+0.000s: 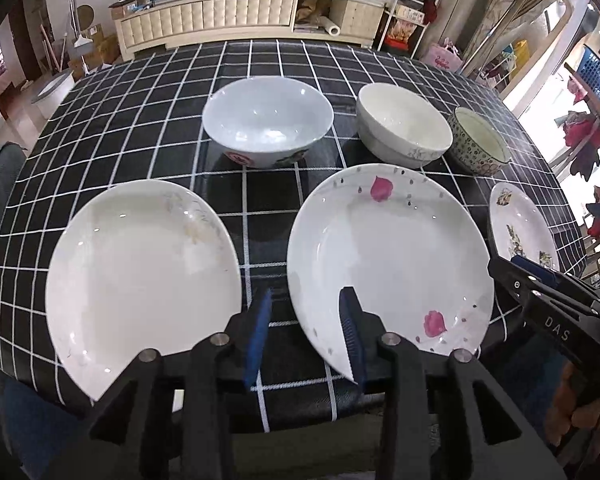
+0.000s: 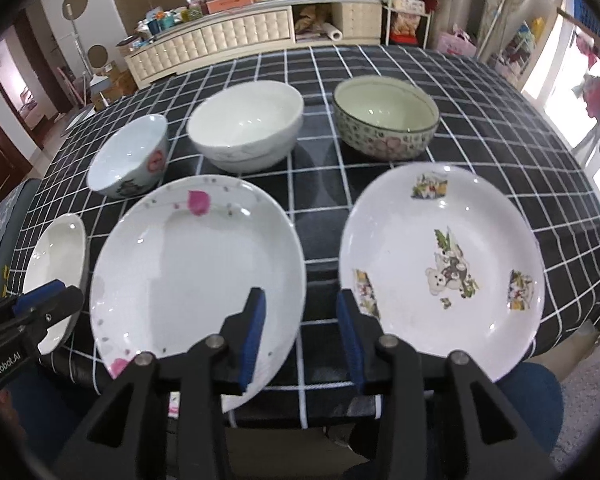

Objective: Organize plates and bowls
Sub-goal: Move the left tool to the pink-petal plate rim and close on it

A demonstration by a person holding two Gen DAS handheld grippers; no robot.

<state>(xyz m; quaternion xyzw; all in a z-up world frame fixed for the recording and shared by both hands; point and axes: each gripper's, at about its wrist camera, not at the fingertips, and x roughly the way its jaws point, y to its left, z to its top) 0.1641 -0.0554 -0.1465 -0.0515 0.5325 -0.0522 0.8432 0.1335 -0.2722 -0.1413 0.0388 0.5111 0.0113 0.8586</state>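
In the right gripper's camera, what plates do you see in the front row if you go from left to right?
Plain white plate → plate with pink petals → plate with a teddy bear picture.

I see a bare cloth lane between the petal plate and bear plate; three bowls block the far side.
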